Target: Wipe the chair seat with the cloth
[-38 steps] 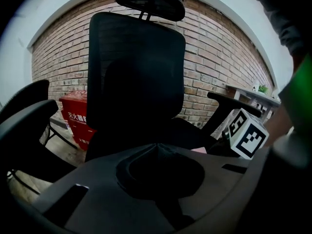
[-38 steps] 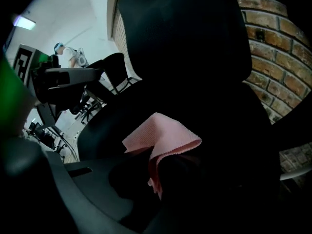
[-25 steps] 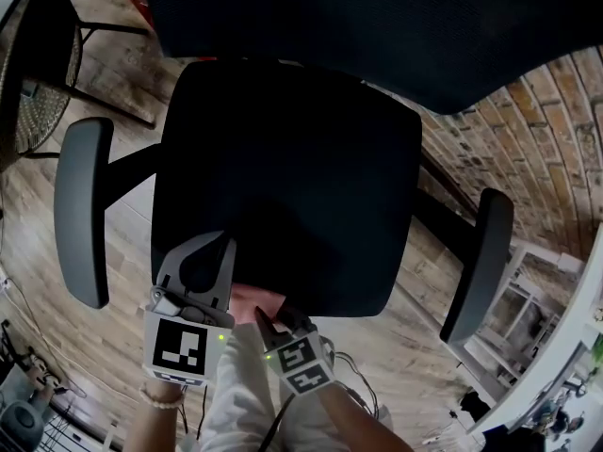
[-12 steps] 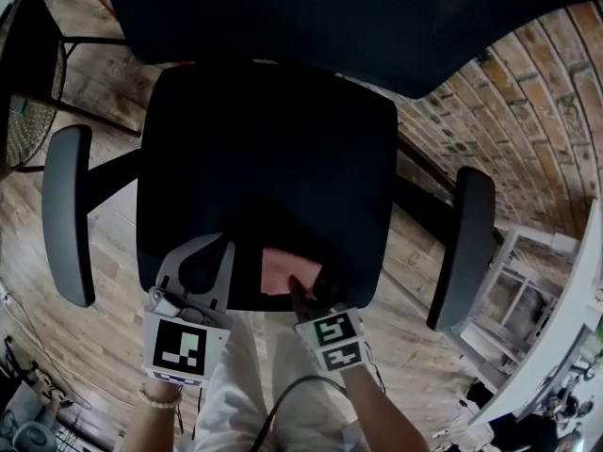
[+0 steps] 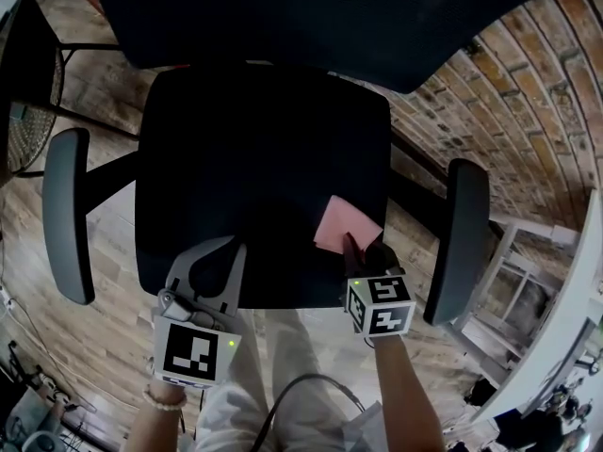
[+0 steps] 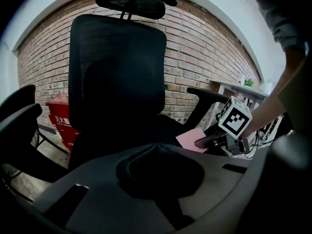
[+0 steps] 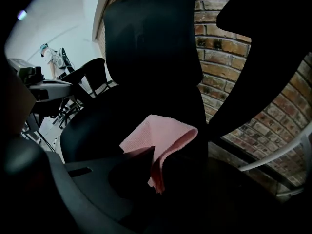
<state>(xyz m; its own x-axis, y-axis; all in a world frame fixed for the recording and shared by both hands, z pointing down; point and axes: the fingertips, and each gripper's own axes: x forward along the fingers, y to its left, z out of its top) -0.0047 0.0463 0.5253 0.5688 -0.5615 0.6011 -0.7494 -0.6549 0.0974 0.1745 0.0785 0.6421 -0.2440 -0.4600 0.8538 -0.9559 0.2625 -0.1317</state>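
- Pink cloth (image 5: 339,224) is lying folded on the chair seat (image 5: 254,158), front-right part, near the right armrest (image 5: 459,243).
- Right tongs (image 5: 364,252) are clamping its near edge.
- Left tongs (image 5: 209,257) are hovering closed and empty over the seat's front-left edge.

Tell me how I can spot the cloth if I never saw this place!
Find the big black chair seat in the middle. Look at its front corner, the one by the armrest on the person's right, where the right gripper pinches a small folded cloth. It is the only pink thing on the dark chair.
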